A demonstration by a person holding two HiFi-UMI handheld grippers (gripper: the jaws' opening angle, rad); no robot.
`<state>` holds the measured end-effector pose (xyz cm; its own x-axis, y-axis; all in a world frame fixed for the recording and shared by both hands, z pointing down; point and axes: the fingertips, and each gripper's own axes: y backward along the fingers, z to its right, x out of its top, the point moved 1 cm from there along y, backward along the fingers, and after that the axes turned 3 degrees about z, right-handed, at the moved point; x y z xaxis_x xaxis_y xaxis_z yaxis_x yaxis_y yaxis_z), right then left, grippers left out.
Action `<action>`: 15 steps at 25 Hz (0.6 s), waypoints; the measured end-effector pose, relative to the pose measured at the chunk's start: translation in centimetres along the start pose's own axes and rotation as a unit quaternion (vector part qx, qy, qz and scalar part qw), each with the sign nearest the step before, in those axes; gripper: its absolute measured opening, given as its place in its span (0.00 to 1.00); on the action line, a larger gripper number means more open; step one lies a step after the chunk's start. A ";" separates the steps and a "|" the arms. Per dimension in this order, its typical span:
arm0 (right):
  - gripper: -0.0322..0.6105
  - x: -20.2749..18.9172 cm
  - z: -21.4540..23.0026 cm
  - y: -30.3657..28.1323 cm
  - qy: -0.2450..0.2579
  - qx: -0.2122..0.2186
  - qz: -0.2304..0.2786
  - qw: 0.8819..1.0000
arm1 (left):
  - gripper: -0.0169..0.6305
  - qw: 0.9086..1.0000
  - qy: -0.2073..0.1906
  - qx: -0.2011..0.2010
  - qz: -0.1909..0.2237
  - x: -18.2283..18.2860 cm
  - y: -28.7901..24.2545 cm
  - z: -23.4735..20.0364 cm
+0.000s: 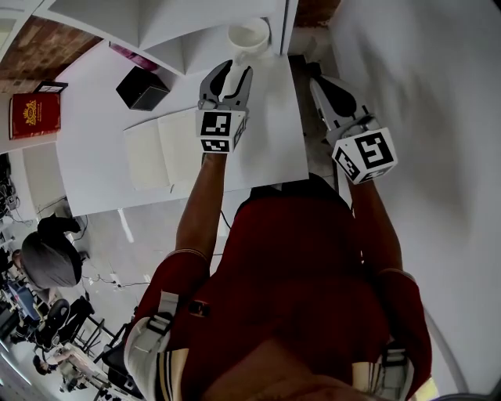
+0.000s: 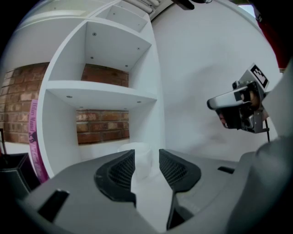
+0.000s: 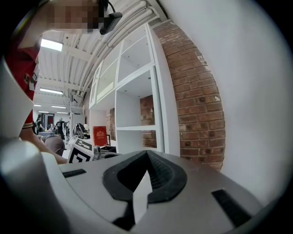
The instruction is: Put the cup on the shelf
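Note:
A white cup [image 1: 249, 35] stands in the low compartment of the white shelf [image 1: 176, 23], at the top of the head view. My left gripper [image 1: 232, 72] sits just short of it, jaws apart. In the left gripper view the cup [image 2: 141, 163] shows in the gap beyond the open left gripper [image 2: 147, 151], upright on the shelf [image 2: 100, 90] floor, and neither pad touches it. My right gripper [image 1: 319, 81] hangs to the right beside the white wall. In its own view the right gripper [image 3: 147, 154] is shut, jaw tips meeting with nothing between them.
On the white table [image 1: 270, 145] lie an open white notebook [image 1: 160, 149] and a black box [image 1: 142, 88]. A red book [image 1: 34, 114] stands far left. Pink book spines [image 2: 35, 137] stand left of the shelf. Brick wall [image 3: 197, 91] backs the shelf.

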<state>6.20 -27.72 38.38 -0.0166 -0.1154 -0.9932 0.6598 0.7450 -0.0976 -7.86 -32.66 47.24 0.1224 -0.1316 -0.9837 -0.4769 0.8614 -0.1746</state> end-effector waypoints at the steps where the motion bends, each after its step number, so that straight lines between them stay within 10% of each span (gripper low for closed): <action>1: 0.05 0.1 -0.1 0.1 -0.001 0.000 0.002 1.000 | 0.25 1.000 -0.001 -0.005 0.006 0.6 0.4 0.7; 15: 0.05 2.4 -2.0 2.0 -0.012 0.005 0.032 0.999 | 0.17 0.997 0.025 -0.050 0.061 8.9 7.3 5.8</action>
<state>6.02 -25.20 35.67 0.0444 -0.0829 -0.9956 0.6658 0.7454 -0.0324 -5.23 -24.72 37.45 0.0155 -0.0552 -0.9984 -0.5704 0.8195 -0.0542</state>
